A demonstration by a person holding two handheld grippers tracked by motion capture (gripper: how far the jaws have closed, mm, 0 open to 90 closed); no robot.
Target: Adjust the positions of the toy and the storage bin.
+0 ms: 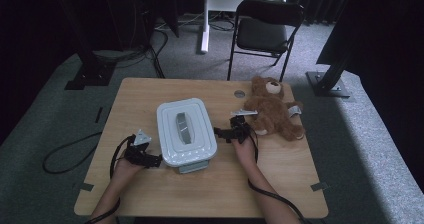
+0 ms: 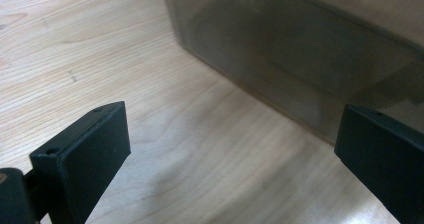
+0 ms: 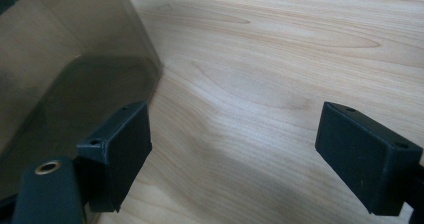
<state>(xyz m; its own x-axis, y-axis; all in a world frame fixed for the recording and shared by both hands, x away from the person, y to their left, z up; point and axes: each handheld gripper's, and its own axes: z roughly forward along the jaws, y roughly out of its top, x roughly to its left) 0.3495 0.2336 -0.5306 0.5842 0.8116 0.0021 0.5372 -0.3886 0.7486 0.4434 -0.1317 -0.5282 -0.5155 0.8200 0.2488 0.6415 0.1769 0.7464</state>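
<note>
On the light wooden tabletop (image 1: 210, 184), set on grey carpet before a black folding chair (image 1: 265, 31), a lidded pale rectangular plastic container (image 1: 186, 130) stands at centre, with a brown teddy bear (image 1: 272, 109) beside it. Left gripper (image 1: 150, 159) and right gripper (image 1: 226, 134) flank the container, jaws released, holding nothing.

Wood table (image 1: 210, 184) w/ lidded box (image 1: 186, 130), teddy bear (image 1: 272, 109).

Dim room – soft shadows, blurred close-ups
</note>
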